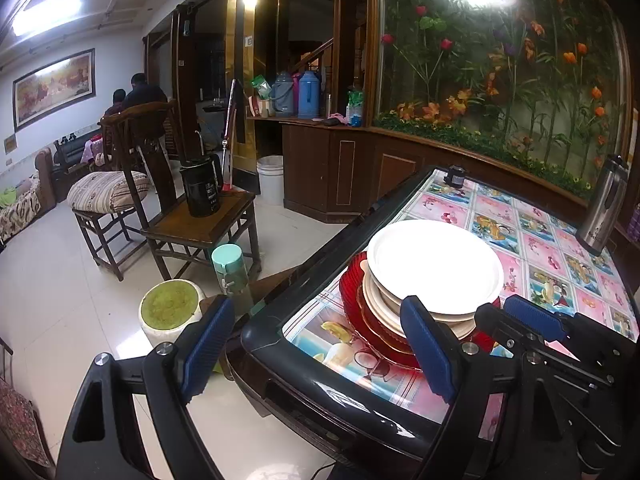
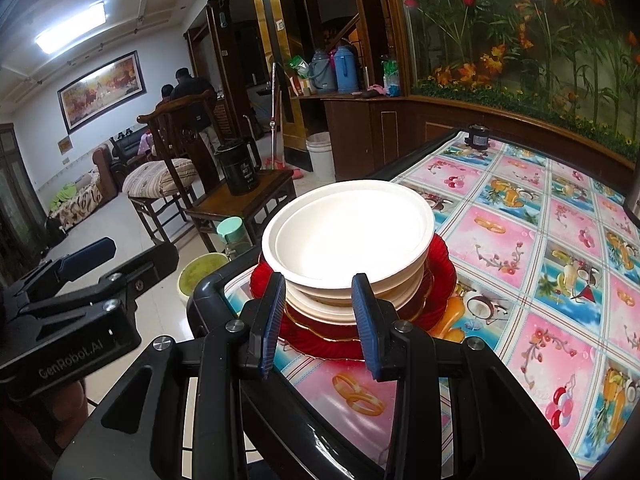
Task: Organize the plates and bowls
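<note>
A stack of dishes stands near the table's front left corner: a white bowl on top, cream plates under it, and a red glass plate at the bottom. My left gripper is open and empty, with the table corner between its fingers, just left of the stack. My right gripper is open and empty, right in front of the stack, with its fingertips beside the plates' near edge. It also shows in the left wrist view, at the right of the stack.
The table has a flowery printed cover and a black rim. A steel thermos stands at its far right and a small dark jar at the far edge. Left of the table are a wooden chair with a black kettle, a green bottle and a white stool.
</note>
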A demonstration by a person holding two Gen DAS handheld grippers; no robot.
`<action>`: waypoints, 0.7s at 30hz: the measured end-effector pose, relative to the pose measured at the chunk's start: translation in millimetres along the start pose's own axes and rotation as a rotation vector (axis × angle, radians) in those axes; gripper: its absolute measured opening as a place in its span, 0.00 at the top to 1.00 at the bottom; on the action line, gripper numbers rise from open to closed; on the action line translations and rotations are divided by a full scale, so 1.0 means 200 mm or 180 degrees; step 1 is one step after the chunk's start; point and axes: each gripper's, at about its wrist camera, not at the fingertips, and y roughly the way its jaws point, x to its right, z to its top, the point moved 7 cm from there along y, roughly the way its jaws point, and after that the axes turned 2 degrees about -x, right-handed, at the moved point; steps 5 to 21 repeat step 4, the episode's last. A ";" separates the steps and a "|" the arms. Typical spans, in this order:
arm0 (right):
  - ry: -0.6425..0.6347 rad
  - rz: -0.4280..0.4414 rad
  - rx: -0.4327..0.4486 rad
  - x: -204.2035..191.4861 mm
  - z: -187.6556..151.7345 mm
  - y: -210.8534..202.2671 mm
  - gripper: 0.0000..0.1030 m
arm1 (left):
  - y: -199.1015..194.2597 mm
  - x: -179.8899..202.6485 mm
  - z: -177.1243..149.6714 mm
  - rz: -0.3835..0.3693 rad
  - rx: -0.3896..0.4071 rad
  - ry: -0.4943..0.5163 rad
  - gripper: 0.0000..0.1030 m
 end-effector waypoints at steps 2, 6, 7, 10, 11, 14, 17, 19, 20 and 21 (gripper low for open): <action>-0.0004 -0.0001 -0.0008 0.00 0.00 0.00 0.67 | 0.00 0.00 0.00 0.0013 0.0000 0.0000 0.18; 0.0004 0.0000 -0.0009 0.00 0.00 0.00 0.67 | 0.00 -0.01 0.00 0.0029 -0.0006 -0.0011 0.17; 0.0004 0.0000 -0.0009 0.00 0.00 0.00 0.67 | 0.00 -0.01 0.00 0.0029 -0.0006 -0.0011 0.17; 0.0004 0.0000 -0.0009 0.00 0.00 0.00 0.67 | 0.00 -0.01 0.00 0.0029 -0.0006 -0.0011 0.17; 0.0004 0.0000 -0.0009 0.00 0.00 0.00 0.67 | 0.00 -0.01 0.00 0.0029 -0.0006 -0.0011 0.17; 0.0004 0.0000 -0.0009 0.00 0.00 0.00 0.67 | 0.00 -0.01 0.00 0.0029 -0.0006 -0.0011 0.17; 0.0004 0.0000 -0.0009 0.00 0.00 0.00 0.67 | 0.00 -0.01 0.00 0.0029 -0.0006 -0.0011 0.17; 0.0004 0.0000 -0.0009 0.00 0.00 0.00 0.67 | 0.00 -0.01 0.00 0.0029 -0.0006 -0.0011 0.17; 0.0004 0.0000 -0.0009 0.00 0.00 0.00 0.67 | 0.00 -0.01 0.00 0.0029 -0.0006 -0.0011 0.17; 0.0004 0.0000 -0.0009 0.00 0.00 0.00 0.67 | 0.00 -0.01 0.00 0.0029 -0.0006 -0.0011 0.17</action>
